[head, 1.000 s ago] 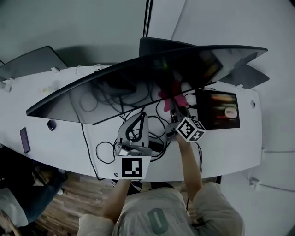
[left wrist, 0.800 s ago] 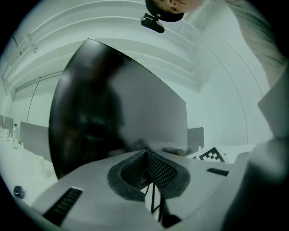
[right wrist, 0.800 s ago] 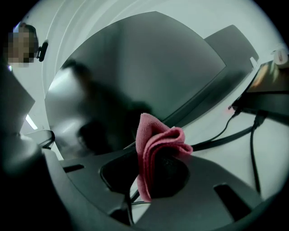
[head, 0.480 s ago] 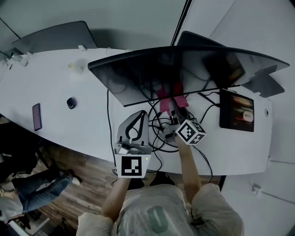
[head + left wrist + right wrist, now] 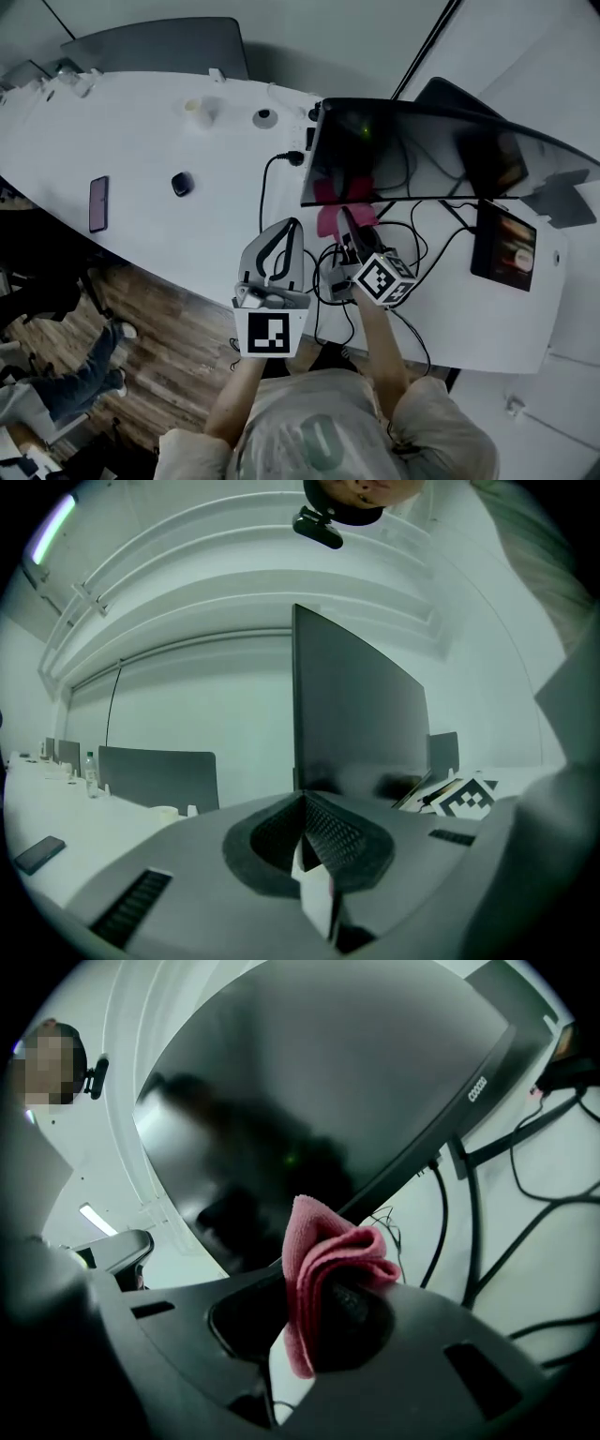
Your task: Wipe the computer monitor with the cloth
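The wide dark monitor (image 5: 422, 155) stands on the white table (image 5: 122, 150), and its screen fills the right gripper view (image 5: 319, 1101). A folded pink cloth (image 5: 328, 222) (image 5: 328, 1241) is pinched in my right gripper (image 5: 347, 217) (image 5: 323, 1288), just below the screen's lower edge near its left corner. The cloth's reflection shows pink in the glass. My left gripper (image 5: 284, 232) (image 5: 302, 808) is shut and holds nothing. It hovers to the left of the right one, in front of the monitor's left end (image 5: 356, 714).
Black cables (image 5: 394, 246) tangle under the monitor. A small lit screen (image 5: 503, 246) lies at the right. A phone (image 5: 97, 203), a mouse (image 5: 181, 183) and a cup (image 5: 199, 110) sit on the table's left part. A grey chair (image 5: 159, 42) stands behind it.
The head view has swung left, so more of the table's left shows. The cloth in my right gripper now sits near the monitor's left corner instead of mid-screen. Both grippers remain shut.
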